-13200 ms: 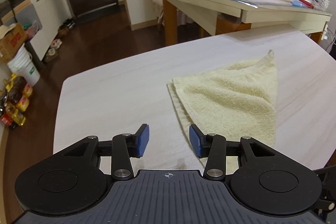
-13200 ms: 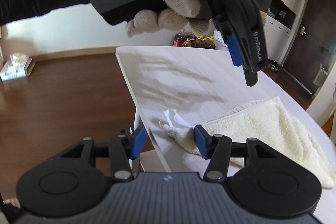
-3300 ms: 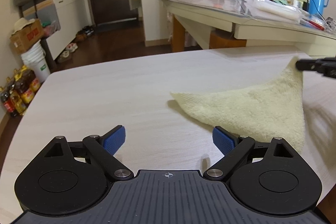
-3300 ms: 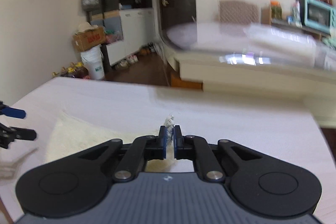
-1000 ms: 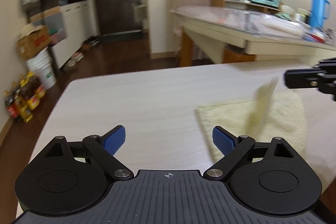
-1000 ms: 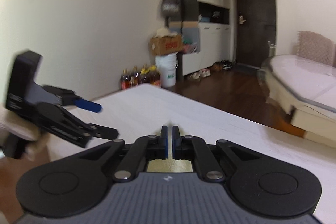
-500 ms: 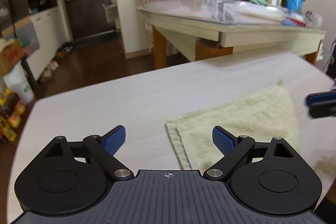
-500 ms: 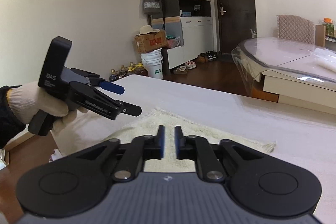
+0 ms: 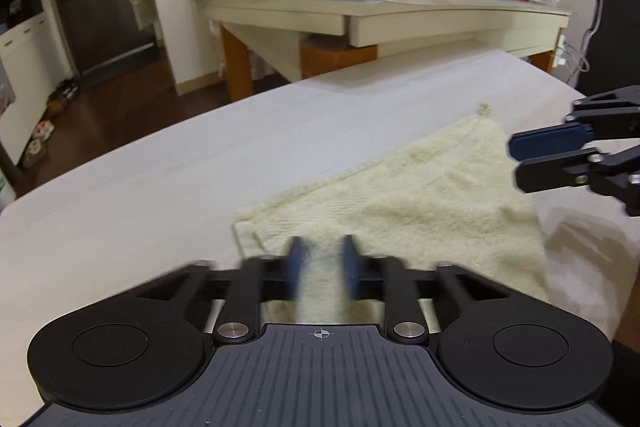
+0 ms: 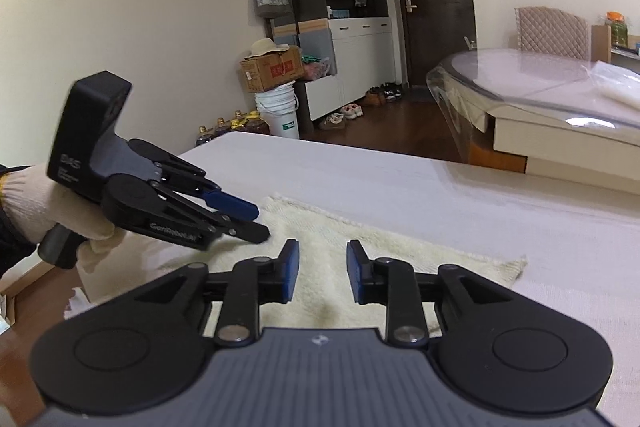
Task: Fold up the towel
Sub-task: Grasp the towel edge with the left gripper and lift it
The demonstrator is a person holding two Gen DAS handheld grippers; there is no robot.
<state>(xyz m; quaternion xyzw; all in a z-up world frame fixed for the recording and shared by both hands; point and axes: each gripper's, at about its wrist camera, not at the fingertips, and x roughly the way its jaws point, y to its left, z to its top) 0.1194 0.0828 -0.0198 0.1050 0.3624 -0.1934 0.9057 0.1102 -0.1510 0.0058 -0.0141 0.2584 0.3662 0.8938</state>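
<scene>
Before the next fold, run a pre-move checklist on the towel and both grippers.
1. Towel lies flat on the table, folded into a triangle: ok.
2. Right gripper is open and holds nothing, hovering over the towel: ok.
3. Left gripper is blurred in its own view, fingers apart with towel between them; whether it has gripped the cloth: cannot tell.
4. Both grippers are close over the towel but not touching each other: ok.
5. Nothing else lies on the table around the towel: ok.
6. Towel edges line up: not ok; a lower layer sticks out at the left edge in the left wrist view.
</scene>
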